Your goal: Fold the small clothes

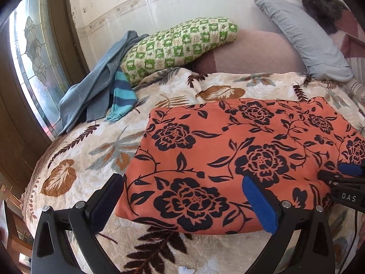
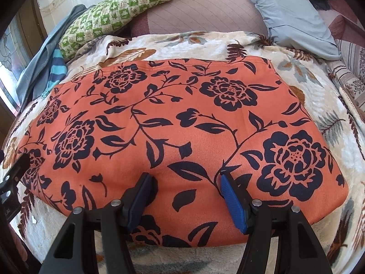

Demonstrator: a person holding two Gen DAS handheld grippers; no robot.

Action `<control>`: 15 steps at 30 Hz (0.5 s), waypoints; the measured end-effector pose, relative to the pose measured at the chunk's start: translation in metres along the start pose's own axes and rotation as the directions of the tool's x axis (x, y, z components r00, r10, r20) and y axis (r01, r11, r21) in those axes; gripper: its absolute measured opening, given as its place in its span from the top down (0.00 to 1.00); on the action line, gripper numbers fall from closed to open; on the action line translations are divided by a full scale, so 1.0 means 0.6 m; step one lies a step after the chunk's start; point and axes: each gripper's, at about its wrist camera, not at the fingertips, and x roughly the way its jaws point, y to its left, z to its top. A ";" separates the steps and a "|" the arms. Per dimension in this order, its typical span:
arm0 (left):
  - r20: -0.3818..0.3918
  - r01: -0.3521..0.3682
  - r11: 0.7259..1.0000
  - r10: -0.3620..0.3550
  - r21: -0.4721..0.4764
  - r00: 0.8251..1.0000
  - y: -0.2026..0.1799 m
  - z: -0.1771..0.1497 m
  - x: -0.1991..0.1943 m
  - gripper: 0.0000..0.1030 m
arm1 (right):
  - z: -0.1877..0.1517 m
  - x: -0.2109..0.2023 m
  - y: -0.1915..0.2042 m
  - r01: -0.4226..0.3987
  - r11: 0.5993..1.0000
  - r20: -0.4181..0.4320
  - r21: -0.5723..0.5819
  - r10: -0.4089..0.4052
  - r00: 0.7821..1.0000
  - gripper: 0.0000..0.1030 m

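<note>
An orange garment with a dark floral print [image 1: 239,155] lies folded flat on the bed, and fills the right wrist view [image 2: 178,132]. My left gripper [image 1: 182,189] is open over the garment's near left corner, one finger off the cloth, one on it. My right gripper [image 2: 184,187] is open, its blue pads resting on the garment's near edge; nothing is between them. The right gripper's tip shows in the left wrist view [image 1: 349,173]. Part of the left gripper shows at the left edge of the right wrist view [image 2: 13,173].
A cream leaf-print blanket [image 1: 91,159] covers the bed. A pile of blue clothes with a striped piece [image 1: 102,96] lies at the back left by the window. A green checked pillow [image 1: 178,45], a mauve cushion [image 1: 255,52] and a grey pillow [image 1: 308,38] line the wall.
</note>
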 end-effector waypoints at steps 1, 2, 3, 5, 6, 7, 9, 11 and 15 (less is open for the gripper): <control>-0.004 0.016 1.000 -0.016 -0.001 1.000 -0.004 0.000 0.001 0.00 | 0.000 0.000 0.000 0.000 1.000 -0.001 0.001 0.000 1.000 0.35; -0.022 0.034 0.999 -0.034 -0.006 0.999 -0.008 -0.001 0.005 0.00 | 0.000 -0.001 0.000 0.000 1.000 -0.001 0.001 0.000 1.000 0.35; -0.048 0.052 0.999 -0.052 -0.011 0.997 -0.010 -0.003 0.013 0.00 | -0.001 -0.001 0.000 0.002 1.000 0.000 0.000 -0.002 1.000 0.35; -0.108 0.074 0.997 -0.076 -0.019 0.991 -0.019 -0.010 0.031 0.00 | -0.002 -0.002 0.002 0.007 1.000 0.002 -0.003 -0.007 1.000 0.35; -0.145 0.074 0.997 -0.076 -0.020 0.987 -0.022 -0.015 0.042 0.00 | -0.002 -0.002 0.003 0.011 1.000 0.003 -0.003 -0.011 1.000 0.35; -0.179 0.076 0.997 -0.079 -0.022 0.981 -0.025 -0.020 0.054 0.00 | -0.002 -0.002 0.004 0.014 1.000 0.003 -0.003 -0.014 1.000 0.35; -0.213 0.080 0.996 -0.084 -0.027 0.973 -0.028 -0.028 0.069 0.00 | -0.003 -0.002 0.005 0.020 1.000 0.003 -0.004 -0.020 1.000 0.35; -0.211 0.083 0.996 -0.088 -0.032 0.973 -0.028 -0.027 0.069 0.00 | -0.003 -0.004 0.008 0.029 0.999 0.007 -0.012 -0.029 1.000 0.35; -0.211 0.077 0.997 -0.079 -0.013 0.974 -0.031 -0.027 0.068 0.00 | -0.005 -0.007 0.011 0.039 0.999 0.010 -0.018 -0.039 0.999 0.35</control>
